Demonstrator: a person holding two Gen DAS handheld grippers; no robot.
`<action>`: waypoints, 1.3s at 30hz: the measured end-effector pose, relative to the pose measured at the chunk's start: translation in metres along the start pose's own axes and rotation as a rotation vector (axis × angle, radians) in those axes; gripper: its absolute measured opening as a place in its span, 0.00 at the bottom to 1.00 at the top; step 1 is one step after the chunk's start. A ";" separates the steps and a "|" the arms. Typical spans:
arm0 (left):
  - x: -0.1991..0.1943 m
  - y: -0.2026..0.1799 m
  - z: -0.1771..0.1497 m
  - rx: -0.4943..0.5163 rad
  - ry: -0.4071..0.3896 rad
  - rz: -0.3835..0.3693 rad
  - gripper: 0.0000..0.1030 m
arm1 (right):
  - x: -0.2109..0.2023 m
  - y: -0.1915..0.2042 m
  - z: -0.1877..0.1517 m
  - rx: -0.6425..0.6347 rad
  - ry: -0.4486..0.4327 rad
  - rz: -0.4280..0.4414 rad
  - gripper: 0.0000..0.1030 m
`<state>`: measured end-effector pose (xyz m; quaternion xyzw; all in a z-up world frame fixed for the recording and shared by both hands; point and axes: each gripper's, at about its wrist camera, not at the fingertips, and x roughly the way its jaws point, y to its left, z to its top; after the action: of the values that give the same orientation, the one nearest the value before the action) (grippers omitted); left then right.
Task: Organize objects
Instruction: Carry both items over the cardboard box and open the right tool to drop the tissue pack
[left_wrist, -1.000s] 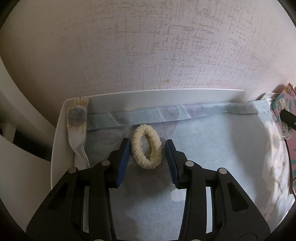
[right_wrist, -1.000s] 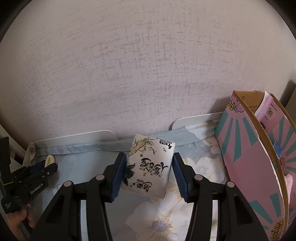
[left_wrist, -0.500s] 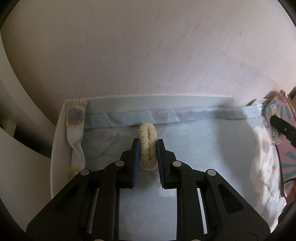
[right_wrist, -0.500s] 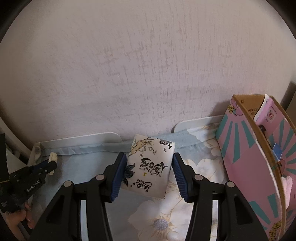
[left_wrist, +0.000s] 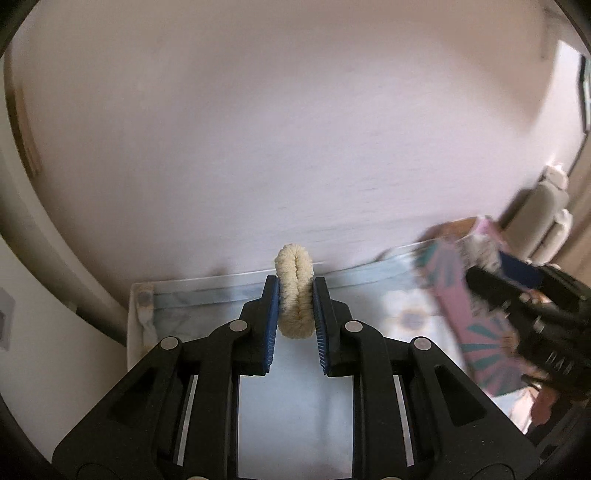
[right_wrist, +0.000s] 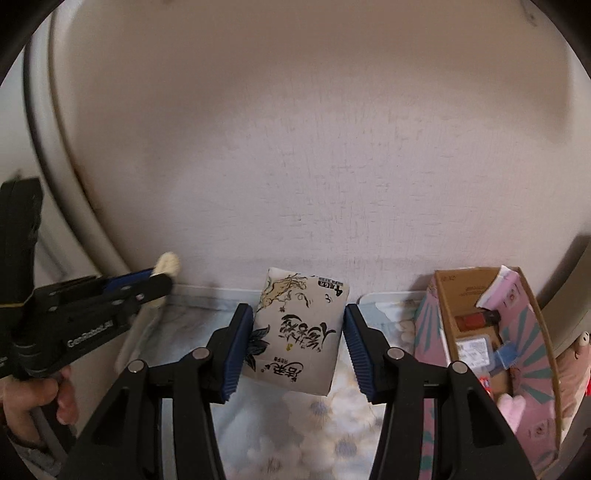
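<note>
My left gripper (left_wrist: 294, 301) is shut on a cream fluffy hair scrunchie (left_wrist: 294, 291), squeezed flat and held up above the floral cloth. The scrunchie also shows at the left in the right wrist view (right_wrist: 167, 264), poking out of the left gripper (right_wrist: 157, 286). My right gripper (right_wrist: 298, 325) is shut on a white tissue packet with black calligraphy (right_wrist: 297, 330), lifted off the cloth. A pink patterned cardboard box (right_wrist: 491, 339), open on top, stands to the right with several small items inside.
A pale blue floral cloth (right_wrist: 295, 435) covers a white table (left_wrist: 133, 332) against a textured wall (right_wrist: 295, 147). The pink box (left_wrist: 461, 306) and right gripper (left_wrist: 535, 306) show blurred at the right of the left wrist view. A hand (right_wrist: 33, 395) holds the left gripper.
My left gripper closed on the scrunchie and lifted it up, swinging toward the right. My right gripper rose with the packet; the box's open top has come into view.
</note>
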<state>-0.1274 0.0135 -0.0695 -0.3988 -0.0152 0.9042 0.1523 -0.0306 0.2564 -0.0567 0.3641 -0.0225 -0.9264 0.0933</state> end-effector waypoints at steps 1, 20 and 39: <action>0.000 -0.020 0.002 0.011 -0.002 -0.006 0.16 | -0.005 0.001 0.000 -0.003 -0.003 -0.001 0.45; 0.018 -0.174 0.028 0.210 0.021 -0.214 0.16 | -0.078 -0.123 -0.020 0.140 -0.006 -0.198 0.45; 0.186 -0.338 0.010 0.400 0.300 -0.318 0.16 | -0.030 -0.190 -0.080 0.162 0.240 -0.185 0.45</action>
<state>-0.1643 0.3900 -0.1458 -0.4825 0.1235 0.7851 0.3682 0.0151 0.4508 -0.1164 0.4789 -0.0524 -0.8761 -0.0198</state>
